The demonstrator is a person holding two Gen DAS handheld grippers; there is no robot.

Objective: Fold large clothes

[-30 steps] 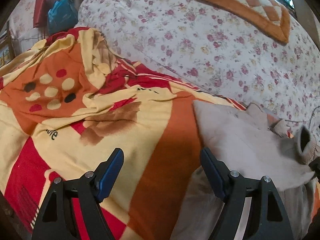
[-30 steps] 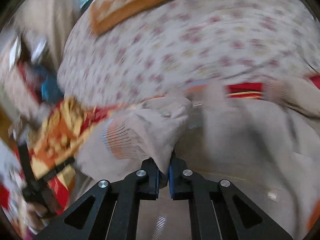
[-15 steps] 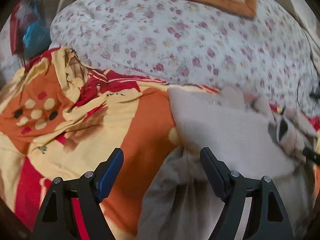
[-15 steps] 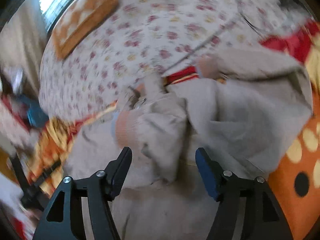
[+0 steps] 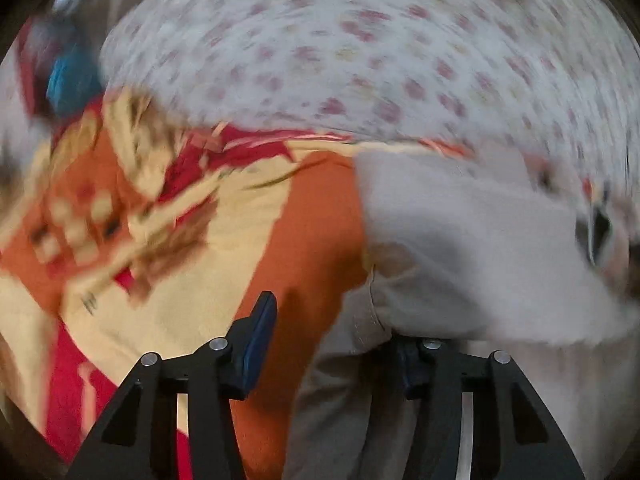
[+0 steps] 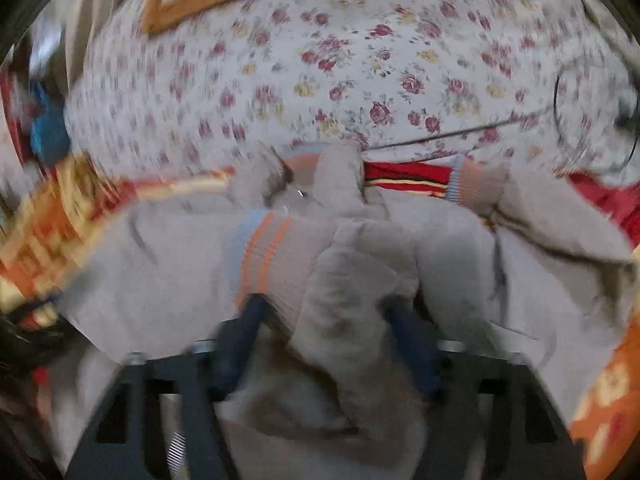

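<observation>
**Sweater's folded edge sits at one o'clock of my left jaws; the bunched sleeve lies straight between my right ones**

Sweater [image 5: 460,232], a pale grey-beige knit, lies spread on the orange, yellow and red blanket [image 5: 304,216], just short of the floral quilt [image 6: 360,60] at twelve o'clock. Its body runs crosswise in both views, from about nine o'clock to three o'clock in the right wrist view, with one striped cuff [image 6: 264,256] folded in over the middle and a second cuff [image 6: 468,180] out near two o'clock by the blanket's red edge.

From my left gripper [image 5: 332,344], the garment's side edge lies at one o'clock. The left-hand finger stands clear over bare orange blanket; the other finger is tucked under the overhanging cloth, so the edge is between the two. The jaws are closing, but I see a clear gap and no pinch yet.

My right gripper [image 6: 328,332] points straight at twelve o'clock into the heap. A thick roll of sleeve and the striped cuff rise between its fingers, whose blue pads [image 6: 248,332] flank the cloth on either side. These jaws are closing too; blur keeps me from saying the pads are pressing.

I judge the right hand nearer a usable hold, the cloth being centred there. The left needs its outer finger carried toward three o'clock to meet the edge, and the fold should run across the garment's long axis.
</observation>
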